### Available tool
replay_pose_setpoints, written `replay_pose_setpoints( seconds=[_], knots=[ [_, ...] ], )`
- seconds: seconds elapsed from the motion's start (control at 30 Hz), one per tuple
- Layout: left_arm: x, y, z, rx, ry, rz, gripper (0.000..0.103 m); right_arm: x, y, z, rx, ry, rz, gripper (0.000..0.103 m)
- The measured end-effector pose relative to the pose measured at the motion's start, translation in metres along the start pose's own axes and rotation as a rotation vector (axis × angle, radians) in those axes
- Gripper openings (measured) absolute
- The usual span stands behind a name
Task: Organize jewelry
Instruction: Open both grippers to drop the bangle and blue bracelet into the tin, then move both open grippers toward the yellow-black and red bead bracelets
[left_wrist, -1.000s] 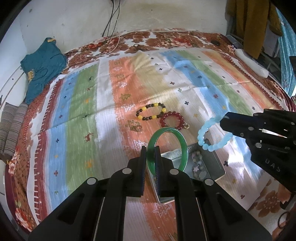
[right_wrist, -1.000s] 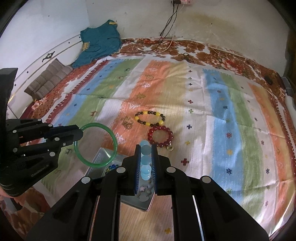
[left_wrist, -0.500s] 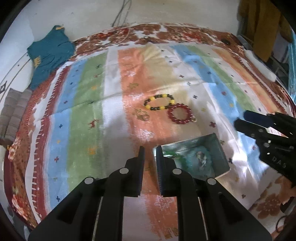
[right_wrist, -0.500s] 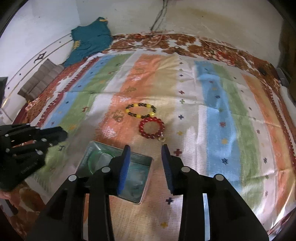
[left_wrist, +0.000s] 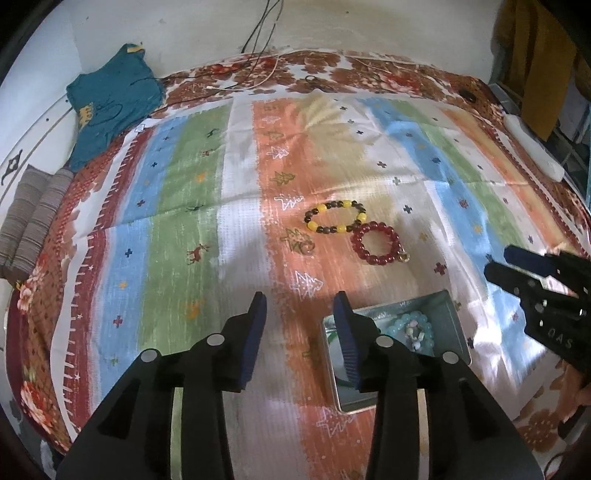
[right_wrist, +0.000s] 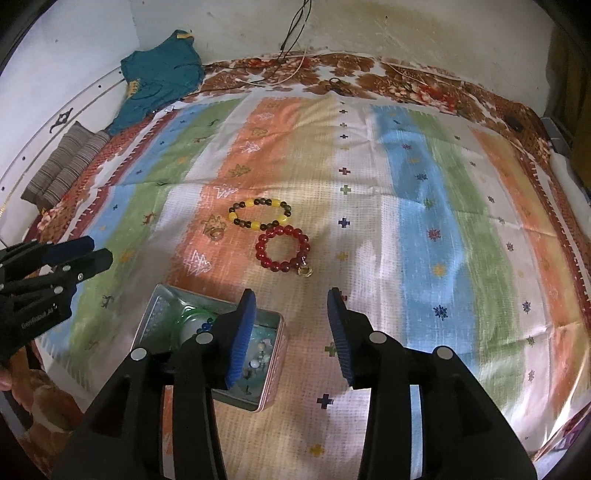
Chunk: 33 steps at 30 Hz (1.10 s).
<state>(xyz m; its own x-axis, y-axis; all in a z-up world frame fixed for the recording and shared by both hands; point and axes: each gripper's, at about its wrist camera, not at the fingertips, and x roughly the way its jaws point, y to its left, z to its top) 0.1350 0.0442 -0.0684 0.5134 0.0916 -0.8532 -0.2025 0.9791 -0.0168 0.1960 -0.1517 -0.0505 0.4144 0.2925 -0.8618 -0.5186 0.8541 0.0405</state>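
An open metal tin (left_wrist: 455, 320) (right_wrist: 159, 300) lies on the striped cloth. A light blue bead bracelet (left_wrist: 413, 325) and a green bangle (right_wrist: 192, 316) rest inside it. Farther out lie a yellow-and-dark bead bracelet (left_wrist: 346, 204) (right_wrist: 273, 202) and, touching it, a red bead bracelet (left_wrist: 356, 240) (right_wrist: 260, 248). My left gripper (left_wrist: 300, 301) hovers just left of the tin, its jaws opening with nothing between them. My right gripper (right_wrist: 291, 295) hovers at the tin's right edge, its jaws also opening and empty. Each gripper shows at the side of the other's view.
The striped cloth (left_wrist: 184, 221) covers a floral bedspread. A teal garment (left_wrist: 110, 96) and folded striped fabric (left_wrist: 29, 218) lie at the far left. Cables (left_wrist: 258, 55) run down the back wall. A white bar-shaped object (left_wrist: 535, 155) lies at the right edge.
The left gripper let go of the green bangle and the right let go of the blue bracelet; both pieces now lie in the tin. Both pairs of jaws have spread apart.
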Motion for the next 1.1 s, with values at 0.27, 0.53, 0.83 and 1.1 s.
replay_pose_setpoints(
  seconds=[0.27,0.53,0.83,1.1],
  knots=[
    [0.007,-0.001,0.014,0.000,-0.009,-0.039,0.049,0.011,-0.007,0.006,0.020,0.013,-0.007,0.048],
    [0.015,0.003,0.023,0.003,-0.009,-0.030,0.059,0.022,-0.004,0.014,0.015,0.024,-0.013,0.057],
    [0.040,0.012,0.039,-0.009,0.016,0.001,0.063,0.035,-0.012,0.021,0.010,0.038,-0.041,0.065],
    [0.058,0.013,0.050,0.003,0.032,0.016,0.067,0.047,-0.014,0.030,0.002,0.050,-0.034,0.071]
  ],
)
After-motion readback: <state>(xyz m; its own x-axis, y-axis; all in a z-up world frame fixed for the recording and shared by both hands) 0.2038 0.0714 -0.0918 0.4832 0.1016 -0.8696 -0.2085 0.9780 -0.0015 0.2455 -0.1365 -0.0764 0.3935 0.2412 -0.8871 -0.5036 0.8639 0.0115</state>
